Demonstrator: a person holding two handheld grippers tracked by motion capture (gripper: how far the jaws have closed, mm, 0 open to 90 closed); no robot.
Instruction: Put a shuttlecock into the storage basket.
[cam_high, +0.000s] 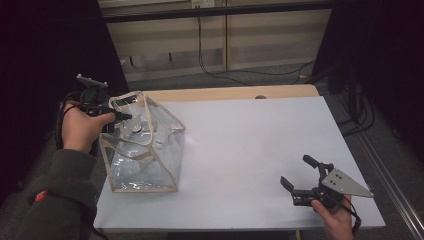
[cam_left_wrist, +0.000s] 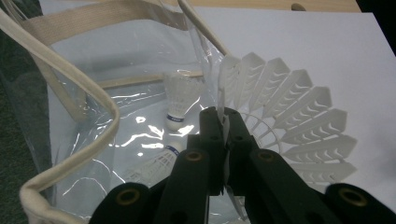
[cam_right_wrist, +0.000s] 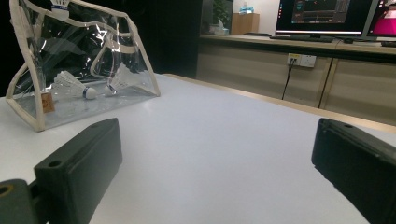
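Left gripper (cam_left_wrist: 224, 135) was clamped on a shuttlecock (cam_left_wrist: 289, 126) feather, held over the clear bag (cam_high: 142, 150). Right gripper (cam_high: 299, 176) stood wide open, gripping nothing, well apart.

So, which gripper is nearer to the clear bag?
Left. The left gripper is at the clear bag's open top, shut on a shuttlecock. The right gripper waits open, far across the table.

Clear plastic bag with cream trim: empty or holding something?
Holding something: two white shuttlecocks lie inside the clear plastic bag with cream trim, seen through its wall.
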